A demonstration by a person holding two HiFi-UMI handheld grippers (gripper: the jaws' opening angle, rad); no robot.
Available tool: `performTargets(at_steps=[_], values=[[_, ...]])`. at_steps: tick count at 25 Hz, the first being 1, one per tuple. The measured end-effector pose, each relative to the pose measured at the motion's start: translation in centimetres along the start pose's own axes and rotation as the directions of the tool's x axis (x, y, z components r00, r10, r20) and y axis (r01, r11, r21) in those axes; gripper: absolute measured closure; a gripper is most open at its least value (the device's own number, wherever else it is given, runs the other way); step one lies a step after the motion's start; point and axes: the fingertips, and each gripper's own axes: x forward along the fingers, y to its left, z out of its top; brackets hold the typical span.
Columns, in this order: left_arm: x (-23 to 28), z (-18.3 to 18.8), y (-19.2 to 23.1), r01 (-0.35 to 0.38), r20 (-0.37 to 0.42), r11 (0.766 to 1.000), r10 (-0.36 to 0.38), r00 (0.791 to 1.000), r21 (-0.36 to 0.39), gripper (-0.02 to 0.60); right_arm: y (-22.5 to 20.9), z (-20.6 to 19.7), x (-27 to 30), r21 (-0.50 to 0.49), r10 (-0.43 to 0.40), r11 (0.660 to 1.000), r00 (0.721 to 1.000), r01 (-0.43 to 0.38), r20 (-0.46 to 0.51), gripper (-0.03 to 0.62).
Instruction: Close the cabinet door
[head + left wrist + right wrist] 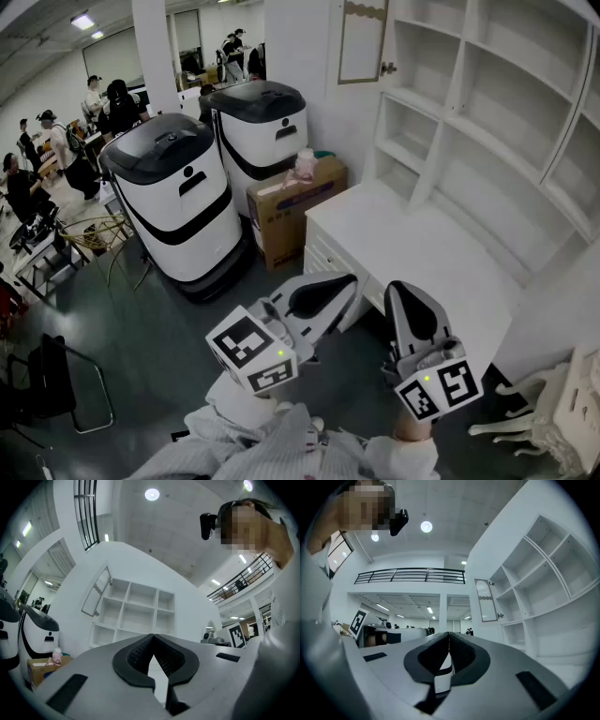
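Lower centre, left gripper (345, 282) and right gripper (399, 287) are closed, empty; door (363, 42) stands open at upper centre.

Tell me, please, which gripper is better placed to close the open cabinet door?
Probably left. The cabinet door hangs open at the left edge of the shelves, and the left gripper sits on that side; the right gripper sits below them.

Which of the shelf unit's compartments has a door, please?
Only the one at the upper left end. Its cabinet door stands swung open beside the shelf unit, and all the other compartments are doorless.
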Motion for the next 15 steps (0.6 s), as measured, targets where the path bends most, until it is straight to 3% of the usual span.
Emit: performTargets(at_steps=[15], values=[[-0.5, -1.4, -2.0, -0.057, -0.030, 0.997, 0.059, 0.998, 0.044, 0.572, 0.9, -0.9, -1.9, 0.037, 0.049, 0.998, 0.999, -0.050, 0.003, 0.580]])
